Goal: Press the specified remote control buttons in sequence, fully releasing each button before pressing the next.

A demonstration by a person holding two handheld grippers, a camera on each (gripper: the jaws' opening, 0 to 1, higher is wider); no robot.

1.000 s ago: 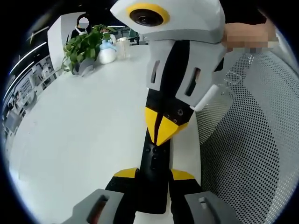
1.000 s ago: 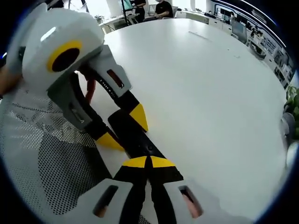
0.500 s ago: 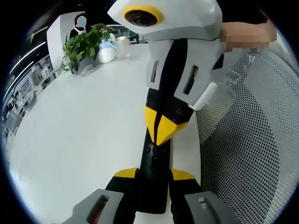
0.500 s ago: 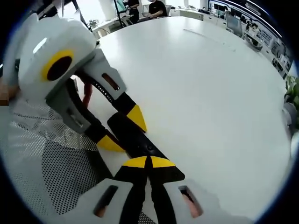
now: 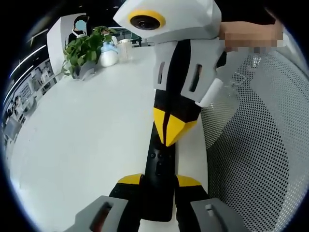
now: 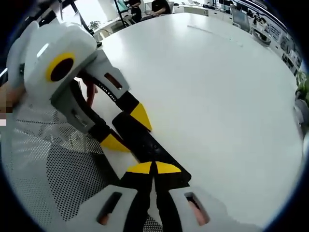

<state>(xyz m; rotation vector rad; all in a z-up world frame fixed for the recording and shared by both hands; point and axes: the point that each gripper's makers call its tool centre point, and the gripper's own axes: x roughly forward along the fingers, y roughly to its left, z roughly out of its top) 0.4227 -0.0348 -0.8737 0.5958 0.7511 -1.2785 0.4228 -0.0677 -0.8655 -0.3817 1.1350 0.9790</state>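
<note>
The left gripper (image 5: 159, 182) clamps the near end of the one black remote control (image 5: 159, 166), a yellow tip on each side of it. The remote lies lengthwise along the right edge of the white table (image 5: 82, 140), beside a white mesh chair (image 5: 260, 145). The right gripper (image 5: 173, 126) comes in from the far side with its two yellow tips pressed together, pointing down at the remote's button face; whether it touches cannot be told. At the table's far left stand one grey pot (image 5: 86, 70) holding a leafy green plant (image 5: 84, 46), then a white rounded vessel (image 5: 108, 57) and a clear cup (image 5: 127, 48), contents unclear
</note>
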